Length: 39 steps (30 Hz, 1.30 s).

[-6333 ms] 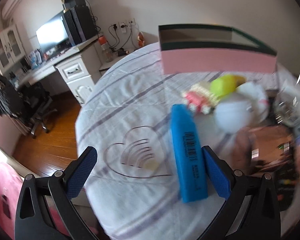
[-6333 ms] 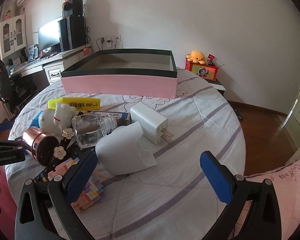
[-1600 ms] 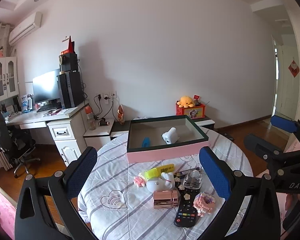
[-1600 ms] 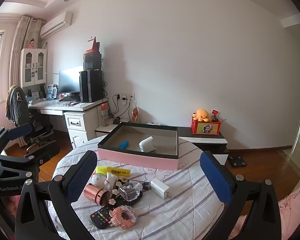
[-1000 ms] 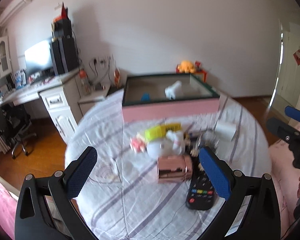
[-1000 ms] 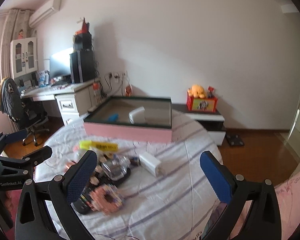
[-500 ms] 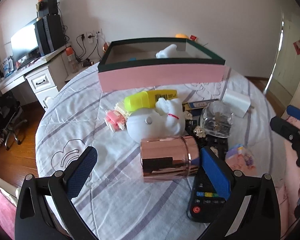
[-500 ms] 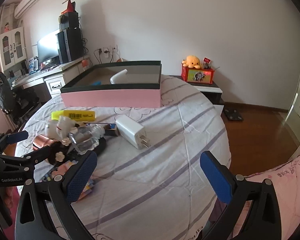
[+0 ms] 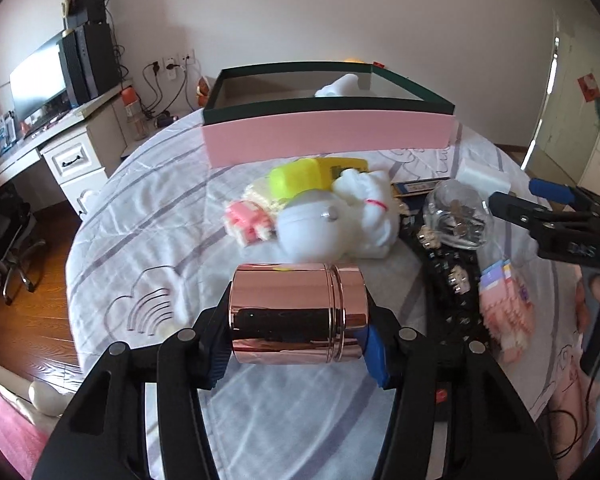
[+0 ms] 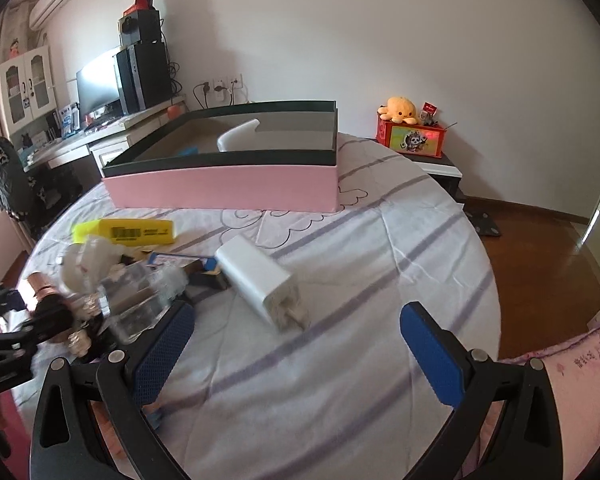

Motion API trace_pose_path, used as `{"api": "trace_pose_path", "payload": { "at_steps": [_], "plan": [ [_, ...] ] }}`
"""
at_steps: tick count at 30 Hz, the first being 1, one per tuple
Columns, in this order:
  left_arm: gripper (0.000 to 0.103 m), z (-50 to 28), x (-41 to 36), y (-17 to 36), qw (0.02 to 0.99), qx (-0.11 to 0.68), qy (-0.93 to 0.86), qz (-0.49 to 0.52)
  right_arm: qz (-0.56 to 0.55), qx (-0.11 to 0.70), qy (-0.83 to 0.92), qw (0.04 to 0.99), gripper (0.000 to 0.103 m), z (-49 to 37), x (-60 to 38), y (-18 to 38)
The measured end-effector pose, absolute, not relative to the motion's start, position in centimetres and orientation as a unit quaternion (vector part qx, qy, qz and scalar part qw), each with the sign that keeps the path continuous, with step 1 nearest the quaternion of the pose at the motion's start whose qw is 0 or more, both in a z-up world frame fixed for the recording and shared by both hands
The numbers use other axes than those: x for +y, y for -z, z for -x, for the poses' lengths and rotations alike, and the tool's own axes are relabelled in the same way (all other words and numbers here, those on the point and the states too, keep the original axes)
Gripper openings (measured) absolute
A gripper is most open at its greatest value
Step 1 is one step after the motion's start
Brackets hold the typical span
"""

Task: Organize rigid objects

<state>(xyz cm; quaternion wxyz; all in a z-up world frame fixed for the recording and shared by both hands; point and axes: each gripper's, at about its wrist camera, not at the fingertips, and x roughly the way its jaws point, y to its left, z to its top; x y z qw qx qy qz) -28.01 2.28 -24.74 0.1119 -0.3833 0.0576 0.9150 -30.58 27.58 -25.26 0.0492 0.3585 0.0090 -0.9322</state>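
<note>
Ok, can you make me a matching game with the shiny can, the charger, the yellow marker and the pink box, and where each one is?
Things:
1. shiny can
2. charger
3. yellow marker
4. pink box

Places:
A. far side of the table, open on top
B. between the left jaws
C. lying just in front of the box
D. ahead of the open right jaws

Pairs: 1-B, 2-D, 3-C, 4-A

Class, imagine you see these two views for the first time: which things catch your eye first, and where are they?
A shiny rose-gold canister lies on its side between the closing jaws of the left gripper, at the near edge of the striped tablecloth. Behind it sits a heap of small objects, then a big pink box farther back.
</note>
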Motion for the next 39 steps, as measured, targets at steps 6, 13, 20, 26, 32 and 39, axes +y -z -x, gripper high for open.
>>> {"api": "trace_pose_path", "payload": {
  "at_steps": [6, 13, 20, 26, 32, 39],
  "plan": [
    [0.055, 28.3, 1.4, 24.8, 0.103, 0.055, -0.916, 0.385, -0.373, 0.025, 0.924, 0.083, 0.063, 32.6, 27.1, 25.8],
    [0.055, 28.4, 1.2, 25.6, 0.105, 0.051, -0.913, 0.391, -0.393, 0.033, 0.912, 0.114, 0.023, 32.9, 26.4, 26.4],
    [0.054, 28.3, 0.9, 25.7, 0.113, 0.048, -0.913, 0.388, -0.392, 0.010, 0.913, 0.109, 0.023, 30.3, 26.6, 26.1],
    [0.055, 28.7, 0.9, 25.7, 0.110, 0.036, -0.913, 0.391, -0.389, 0.002, 0.917, 0.092, 0.023, 28.0, 26.3, 26.3],
    [0.054, 28.8, 0.9, 25.9, 0.110, 0.035, -0.916, 0.385, -0.391, 0.002, 0.916, 0.087, 0.024, 28.4, 26.2, 26.1],
    [0.054, 28.4, 1.0, 25.3, 0.113, 0.037, -0.917, 0.381, -0.379, -0.008, 0.920, 0.096, 0.023, 28.8, 26.4, 25.9]
  ]
}}
